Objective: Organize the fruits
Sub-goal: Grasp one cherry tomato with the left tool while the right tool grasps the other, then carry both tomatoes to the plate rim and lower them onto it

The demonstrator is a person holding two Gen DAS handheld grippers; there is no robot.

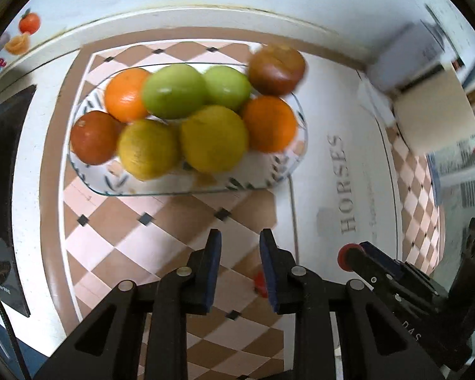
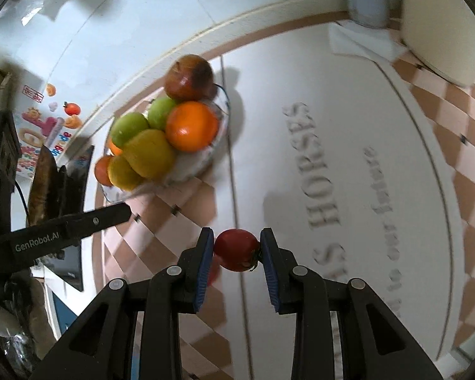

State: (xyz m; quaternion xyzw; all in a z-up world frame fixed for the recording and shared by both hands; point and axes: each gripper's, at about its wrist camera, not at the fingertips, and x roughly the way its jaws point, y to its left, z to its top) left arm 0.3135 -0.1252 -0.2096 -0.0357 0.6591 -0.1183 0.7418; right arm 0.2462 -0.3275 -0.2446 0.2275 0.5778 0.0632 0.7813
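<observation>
Gripping a red tomato between its blue pads, the right gripper hangs above the patterned tablecloth, over the seam where the checkered field meets the white panel lettered "HORSES". The jaws pinch the tomato's sides, with the stem end turned toward the right pad, likely so the soft fruit is squeezed across its widest part and cannot roll out.

The left gripper hovers with its jaws parted and nothing between them, over the checkered field just short of the bowl. It seems kept back to leave the other arm a way in.

The glass bowl stands toward the far edge of the cloth, near the wall. It holds 8 fruits: 2 green apples, 2 oranges, 2 yellow ones, a red one at the left rim, and a dark red one perched at the far right rim. The pile is crowded, so I judge the tomato will need a gentle drop into a gap.
</observation>
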